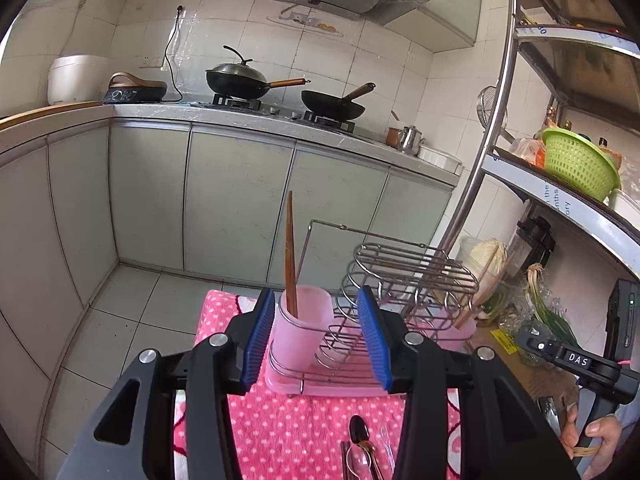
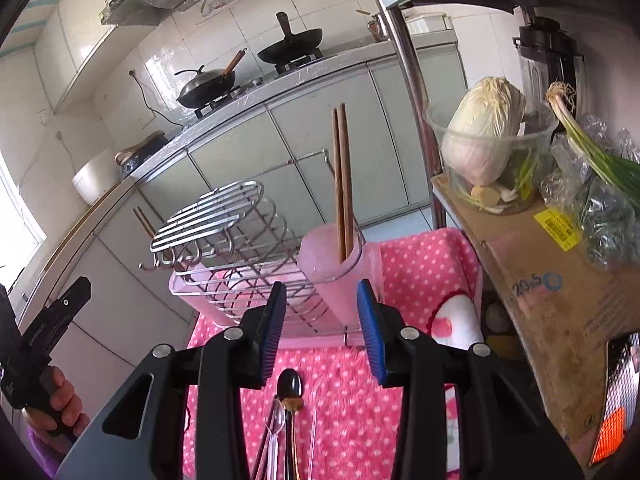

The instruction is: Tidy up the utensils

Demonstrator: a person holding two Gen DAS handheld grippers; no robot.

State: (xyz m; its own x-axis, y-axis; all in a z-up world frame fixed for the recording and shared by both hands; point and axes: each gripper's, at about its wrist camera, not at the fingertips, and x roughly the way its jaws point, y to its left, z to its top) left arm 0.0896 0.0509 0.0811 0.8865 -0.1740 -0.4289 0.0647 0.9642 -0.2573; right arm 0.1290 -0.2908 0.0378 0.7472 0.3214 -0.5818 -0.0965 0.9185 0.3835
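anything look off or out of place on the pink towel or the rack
Mostly tidy. The spoons lie loose on the pink dotted towel rather than in the pink cup, where only the chopsticks stand. A second pair of chopsticks pokes out behind the wire rack. Both tongs are open and empty.

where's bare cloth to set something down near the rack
Bare pink cloth lies right of the cup, up to the cardboard box, and between the rack and the spoons. The near middle, under the spoons, is crowded.
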